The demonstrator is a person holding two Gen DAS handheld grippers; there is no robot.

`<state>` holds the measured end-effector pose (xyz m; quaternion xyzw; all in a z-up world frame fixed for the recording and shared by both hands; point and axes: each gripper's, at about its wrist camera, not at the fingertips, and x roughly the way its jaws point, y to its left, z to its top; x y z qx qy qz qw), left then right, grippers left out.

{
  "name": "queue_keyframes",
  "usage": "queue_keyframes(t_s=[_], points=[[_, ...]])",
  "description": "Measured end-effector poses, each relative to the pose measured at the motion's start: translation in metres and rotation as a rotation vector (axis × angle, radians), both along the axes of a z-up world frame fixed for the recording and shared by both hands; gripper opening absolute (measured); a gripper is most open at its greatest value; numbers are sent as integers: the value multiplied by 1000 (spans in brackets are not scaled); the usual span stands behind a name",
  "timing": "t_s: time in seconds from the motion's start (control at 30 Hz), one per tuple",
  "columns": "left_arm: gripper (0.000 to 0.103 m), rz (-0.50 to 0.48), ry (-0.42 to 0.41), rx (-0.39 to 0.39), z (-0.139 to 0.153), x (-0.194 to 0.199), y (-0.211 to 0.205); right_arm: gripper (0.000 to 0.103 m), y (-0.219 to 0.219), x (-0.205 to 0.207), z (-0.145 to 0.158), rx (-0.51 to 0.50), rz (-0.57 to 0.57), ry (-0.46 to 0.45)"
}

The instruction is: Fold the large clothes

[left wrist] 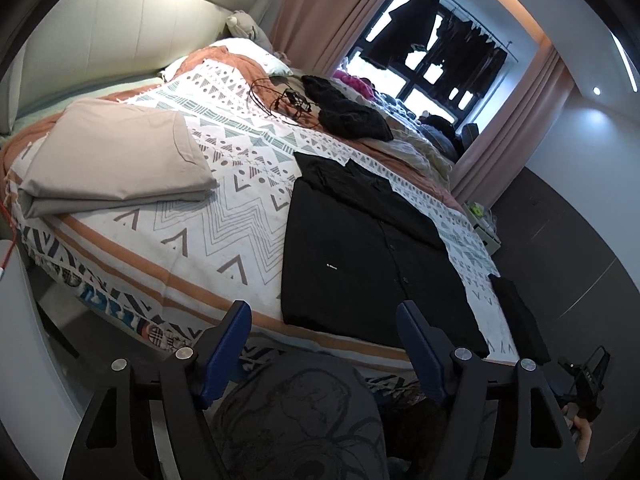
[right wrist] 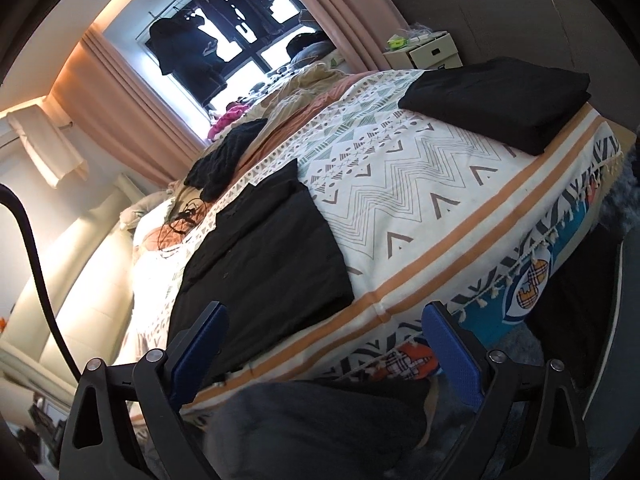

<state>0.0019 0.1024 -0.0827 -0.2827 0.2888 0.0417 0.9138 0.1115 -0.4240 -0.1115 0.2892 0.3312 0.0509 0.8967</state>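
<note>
Fingers of left gripper (left wrist: 324, 322) spread wide, blue pads bare, nothing held, hanging over the near edge of the bed above the person's grey printed clothing. Right gripper (right wrist: 326, 330) same: fingers wide apart, empty, just short of the bed edge. Black shirt (left wrist: 360, 248) lies flat on the patterned bedspread (left wrist: 192, 220), buttons and small white chest label up, sides folded in, hem near the bed edge; its far collar end is bunched and hard to read. In right wrist view the shirt's (right wrist: 260, 256) near hem is partly hidden behind the left-hand finger. Folded beige cloth (left wrist: 116, 160) sits well apart toward the headboard. Folded black garment (right wrist: 500, 100) lies at the far corner in right view; in left view only a dark strip (left wrist: 520, 316) at the edge, probably that same piece, can't confirm. Black knit item (left wrist: 344, 108) and tangled cables (left wrist: 284, 100) sit farther up the bed. Clothes at window are backlit silhouettes, no detail.
</note>
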Motion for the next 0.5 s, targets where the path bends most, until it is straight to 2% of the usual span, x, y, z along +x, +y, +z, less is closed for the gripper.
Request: queue_keyframes(t_s=[0.07,0.1,0.2,0.4,0.47,0.5], points=[[71,4,2,-24,-4,1,1,87,-3,1,-1,12,9,8],[66,3,9,-32,-6,4,1,85,-4,2,-1,18,14,9],[59,-1,37,-50,-15,15,0,85,-8,9,-5,42,21,5],[57,-9,81,-67,-38,40,0,84,-4,27,-38,122,49,28],[53,-12,99,-92,-49,50,1,83,-2,35,-47,125,53,38],[48,-16,116,-107,-55,56,3,83,-1,40,-52,130,53,46]])
